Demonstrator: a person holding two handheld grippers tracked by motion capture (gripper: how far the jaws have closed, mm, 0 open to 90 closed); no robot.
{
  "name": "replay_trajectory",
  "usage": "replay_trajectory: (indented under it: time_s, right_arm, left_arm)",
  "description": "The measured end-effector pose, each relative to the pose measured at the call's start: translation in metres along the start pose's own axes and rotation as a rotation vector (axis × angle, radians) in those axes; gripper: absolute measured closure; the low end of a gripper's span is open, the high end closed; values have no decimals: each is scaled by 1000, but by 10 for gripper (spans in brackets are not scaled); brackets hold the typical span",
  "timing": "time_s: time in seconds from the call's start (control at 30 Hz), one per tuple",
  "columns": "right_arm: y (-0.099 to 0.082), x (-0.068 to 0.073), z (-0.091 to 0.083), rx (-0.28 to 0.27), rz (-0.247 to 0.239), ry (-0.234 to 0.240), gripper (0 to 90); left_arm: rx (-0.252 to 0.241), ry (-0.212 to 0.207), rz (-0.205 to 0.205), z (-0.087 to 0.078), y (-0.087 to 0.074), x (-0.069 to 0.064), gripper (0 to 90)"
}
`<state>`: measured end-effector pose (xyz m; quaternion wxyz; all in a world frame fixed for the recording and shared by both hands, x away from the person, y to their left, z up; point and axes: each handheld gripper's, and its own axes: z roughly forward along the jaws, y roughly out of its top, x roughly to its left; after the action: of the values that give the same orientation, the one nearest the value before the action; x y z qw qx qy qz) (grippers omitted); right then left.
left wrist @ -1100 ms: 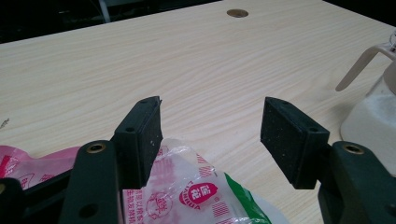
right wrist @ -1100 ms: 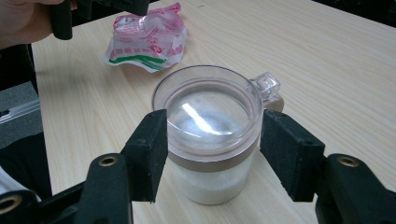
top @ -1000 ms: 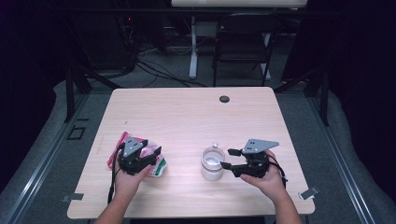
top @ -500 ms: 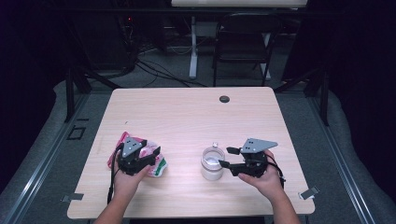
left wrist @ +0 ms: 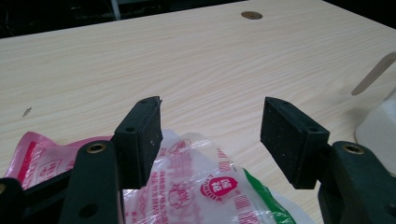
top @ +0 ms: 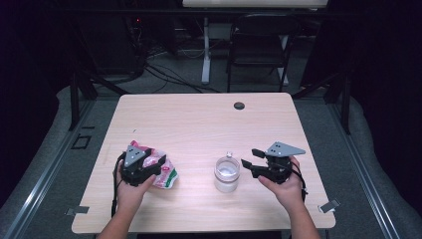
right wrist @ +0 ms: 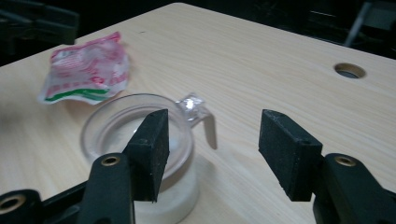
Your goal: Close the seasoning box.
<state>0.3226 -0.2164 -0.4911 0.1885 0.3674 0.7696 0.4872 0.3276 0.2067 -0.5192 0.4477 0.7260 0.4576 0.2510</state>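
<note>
2 tongs gape wide: left tongs (left wrist: 210, 135) over the packet (left wrist: 205, 186), right tongs (right wrist: 212, 149) by the jar (right wrist: 140, 140)

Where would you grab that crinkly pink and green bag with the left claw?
Probably pinch a raised fold near the middle of the bag, coming from above. It lies flat and crumpled on the table, so its edges offer little. The left claw is open just over it.
</note>
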Motion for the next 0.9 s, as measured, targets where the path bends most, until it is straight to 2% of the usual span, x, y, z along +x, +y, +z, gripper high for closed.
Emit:
replay_trajectory:
  time_s: [0.13, 0.2, 0.37, 0.47, 0.5, 0.57, 0.7, 0.73, 0.9]
  right_arm:
    - [-5, -11, 1, -11, 63, -45, 425]
    - [-9, -16, 3, -4, 88, -69, 426]
    - [-19, -30, 9, 28, 185, -124, 423]
    - [-26, -36, 14, 69, 198, -183, 425]
    - [-29, -38, 15, 66, 210, -192, 425]
    - [-33, -42, 18, 69, 237, -202, 425]
    - [-40, -48, 23, 115, 255, -219, 425]
    - [-41, -48, 24, 129, 256, -231, 425]
    - [-45, -51, 27, 141, 267, -254, 424]
  left_arm:
    - [11, 14, -13, -2, -2, 8, 384]
    - [21, 20, -19, -3, -3, 12, 384]
    - [34, 40, -49, -3, -8, 23, 386]
    - [40, 54, -71, -4, -10, 30, 386]
    - [40, 60, -77, -4, -11, 32, 386]
    - [51, 77, -87, -4, -14, 37, 386]
    - [78, 92, -120, -2, -18, 46, 386]
    - [94, 94, -119, -2, -19, 49, 386]
    - [107, 108, -129, 0, -20, 52, 387]
